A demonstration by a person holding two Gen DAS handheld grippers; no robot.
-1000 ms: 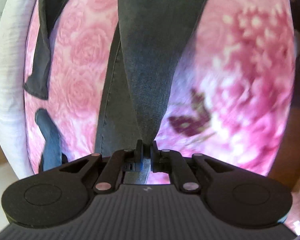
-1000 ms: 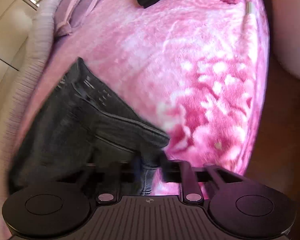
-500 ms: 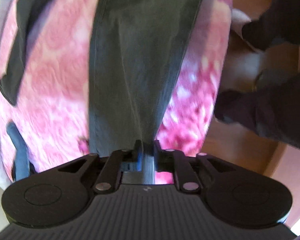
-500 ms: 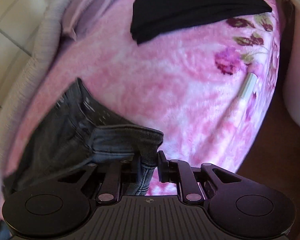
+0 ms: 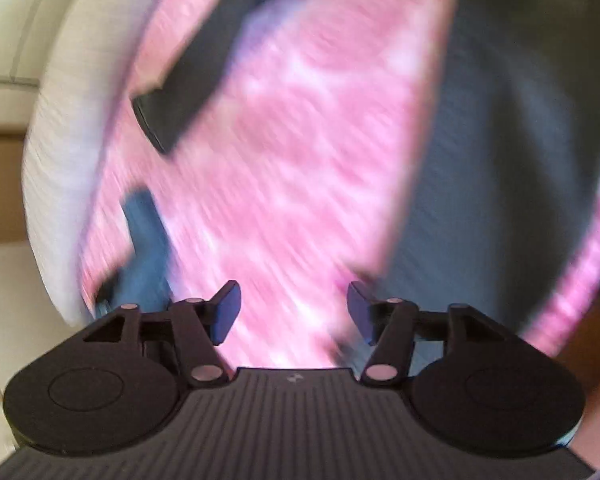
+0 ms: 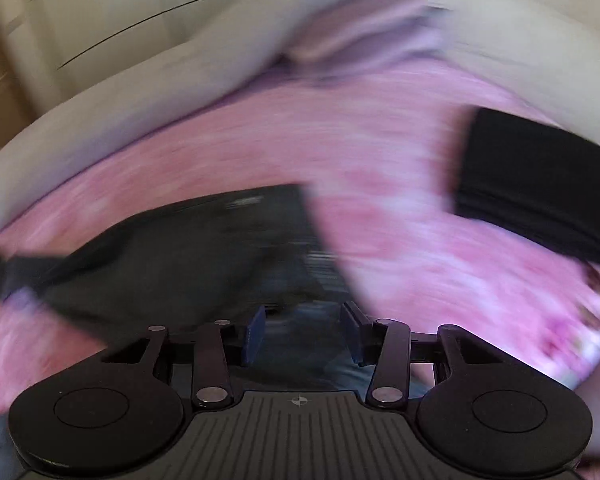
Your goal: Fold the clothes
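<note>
The pink flowered blanket covers the bed and carries everything the task concerns. On it lie the dark grey jeans, spread low and wrinkled in the right wrist view, with what looks like the waistband end nearest that camera; in the left wrist view a broad grey stretch of the same cloth fills the right side. Both views are badly smeared, so I cannot tell how many layers the jeans make or whether their edges line up. Off to the right of the jeans, well apart, sits a black garment with squared edges, which looks already folded into a neat stack. A smaller dark strip of cloth lies toward the far edge of the blanket in the left wrist view, and its shape is unclear.

The right gripper has its jaws parted with nothing between them, hanging just above the jeans. The left gripper is likewise spread wide and holds nothing, over bare blanket just beside the grey cloth.

By my reading, one piece is finished and the jeans are somewhere mid-fold or need smoothing.
</note>
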